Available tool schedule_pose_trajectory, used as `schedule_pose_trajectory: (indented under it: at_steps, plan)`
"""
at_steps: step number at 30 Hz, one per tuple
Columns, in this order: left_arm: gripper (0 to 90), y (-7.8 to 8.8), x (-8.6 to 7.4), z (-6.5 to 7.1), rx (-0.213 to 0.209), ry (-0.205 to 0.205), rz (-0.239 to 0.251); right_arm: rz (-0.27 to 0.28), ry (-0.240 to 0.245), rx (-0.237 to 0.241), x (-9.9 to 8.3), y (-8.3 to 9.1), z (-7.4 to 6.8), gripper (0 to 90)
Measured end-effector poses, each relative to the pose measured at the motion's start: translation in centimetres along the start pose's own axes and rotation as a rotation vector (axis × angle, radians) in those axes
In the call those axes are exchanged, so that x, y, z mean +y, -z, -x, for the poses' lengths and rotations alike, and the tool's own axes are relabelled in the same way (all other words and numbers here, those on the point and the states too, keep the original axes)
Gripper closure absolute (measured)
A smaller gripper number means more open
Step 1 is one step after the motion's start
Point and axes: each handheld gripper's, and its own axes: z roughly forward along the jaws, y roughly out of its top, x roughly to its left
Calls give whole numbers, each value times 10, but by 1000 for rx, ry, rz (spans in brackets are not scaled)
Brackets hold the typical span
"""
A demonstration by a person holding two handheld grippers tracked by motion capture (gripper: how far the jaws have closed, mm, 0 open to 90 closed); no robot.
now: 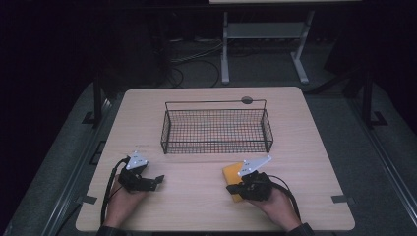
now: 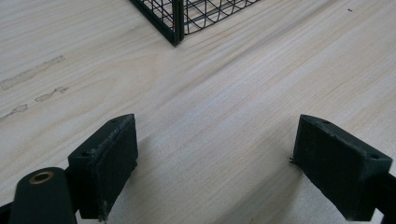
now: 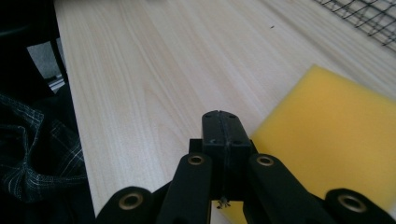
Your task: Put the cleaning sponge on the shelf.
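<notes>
A pale wood-grain worktop (image 1: 206,196) stands on a dark floor, and behind its far edge are the white legs of another frame (image 1: 265,44) and some loose cables (image 1: 196,54). Toward the far middle of the worktop sits a black wire basket (image 1: 217,129), rectangular, with a thin handle bar along its back rim; a corner of it shows at the top of the left gripper view (image 2: 175,21), and its mesh shows at the upper right of the right gripper view. Nearer the person, right of centre, a flat yellow sponge (image 1: 231,173) lies on the worktop in front of the basket and apart from it. The right hand-held gripper (image 1: 235,188) lies partly over the sponge in the high view; in its own view its jaws are pressed together with nothing between them, and the sponge (image 3: 336,135) lies just beside and under their right side. The left hand-held gripper (image 1: 156,181) is at the near left, well apart from the sponge, its jaws spread wide over bare wood and empty. A few faint smudges (image 2: 32,74) mark the wood to its left. A plaid sleeve (image 3: 32,154) hangs beside the worktop edge in the right gripper view.
</notes>
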Motion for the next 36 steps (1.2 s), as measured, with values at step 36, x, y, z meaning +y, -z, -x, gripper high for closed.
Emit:
schedule_pose_trajectory:
  at_steps: [36]
  plan:
    - [131,0,0,0,0,0,0,-27,-75,-101,-28,31,27,899]
